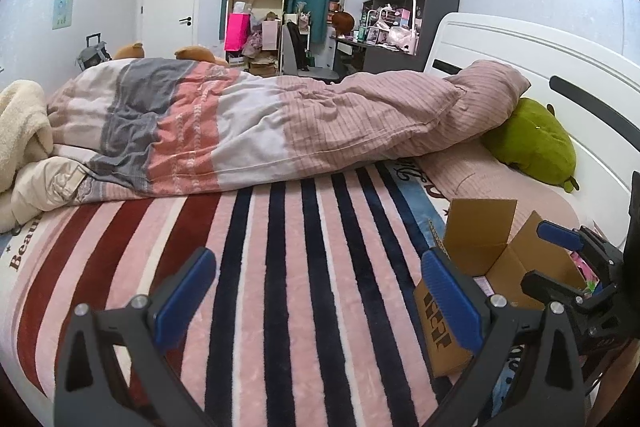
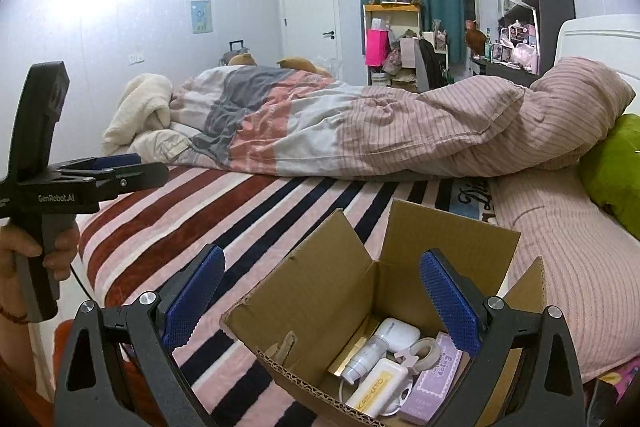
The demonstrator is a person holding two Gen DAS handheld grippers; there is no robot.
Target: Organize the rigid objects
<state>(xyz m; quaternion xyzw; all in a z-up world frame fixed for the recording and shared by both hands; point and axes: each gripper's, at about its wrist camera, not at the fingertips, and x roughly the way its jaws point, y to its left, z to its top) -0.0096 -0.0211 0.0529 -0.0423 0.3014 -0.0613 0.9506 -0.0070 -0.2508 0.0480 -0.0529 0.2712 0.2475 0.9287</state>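
An open cardboard box (image 2: 348,291) stands on the striped blanket, flaps up. Inside lie a small white hair dryer (image 2: 376,347), a white case with a yellow label (image 2: 374,387), a roll of tape (image 2: 426,349) and a purple box (image 2: 434,381). My right gripper (image 2: 320,303) is open and empty, above the box's near side. My left gripper (image 1: 318,303) is open and empty over bare blanket, left of the box (image 1: 476,255). It also shows in the right wrist view (image 2: 116,167), and the right gripper shows in the left wrist view (image 1: 560,251) over the box.
The bed's striped blanket (image 1: 280,267) stretches ahead. A rumpled duvet (image 1: 260,123) lies across its far side. A green plush (image 1: 536,143) rests by the white headboard (image 1: 520,55). A pink pillow (image 2: 568,267) lies right of the box.
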